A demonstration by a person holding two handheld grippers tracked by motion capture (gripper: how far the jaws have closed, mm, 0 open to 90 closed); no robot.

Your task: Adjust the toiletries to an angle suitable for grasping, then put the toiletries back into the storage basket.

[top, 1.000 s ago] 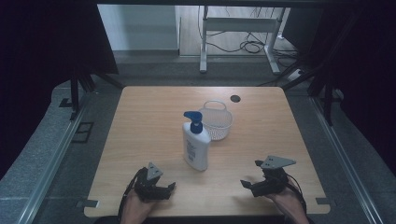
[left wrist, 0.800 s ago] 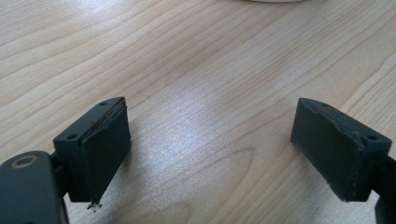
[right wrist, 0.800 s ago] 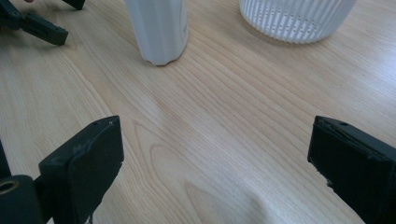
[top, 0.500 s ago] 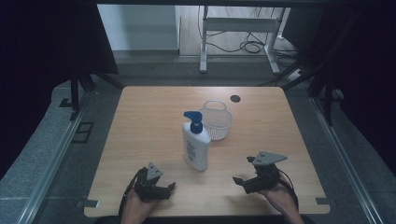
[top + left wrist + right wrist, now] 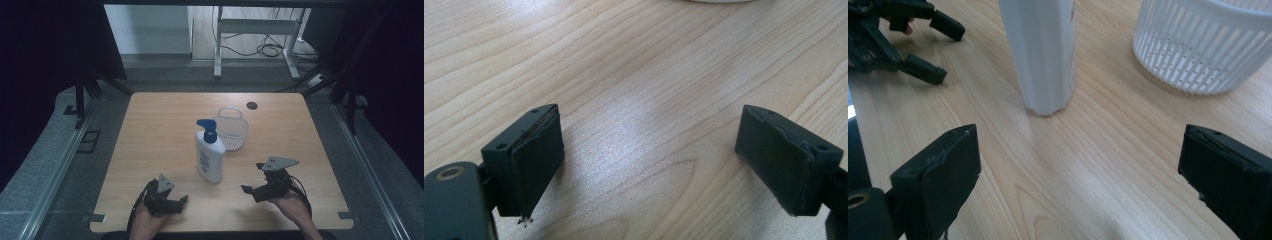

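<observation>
Bottle (image 5: 210, 155) is standing upright at the table's centre, blue pump (image 5: 206, 125) on top, with the white basket (image 5: 232, 129) just beside it at about 1 o'clock, apart from it as far as the right gripper view shows. Likely target is the bottle, maybe bound for the basket.

Right gripper (image 5: 253, 182) is sitting at 4 o'clock from the bottle, jaws spread wide and holding nothing. Its own view is looking straight at the bottle's base (image 5: 1047, 95), so the hand seems to be lining up for a side grasp low on the body; the gap looks ample for that width.

Left gripper (image 5: 176, 202) is lying low near the table edge at 7 o'clock from the bottle, jaws also wide apart and empty, facing bare wood in its own view. Reads as parked, leaving the approach free.

Table (image 5: 150, 135) is pale wood-grain laminate, with a dark cable hole (image 5: 251, 105) at the far edge. Room is dim: grey floor, dark drapes either side, a metal stand (image 5: 255, 30) and loose cables (image 5: 267, 49) behind.
</observation>
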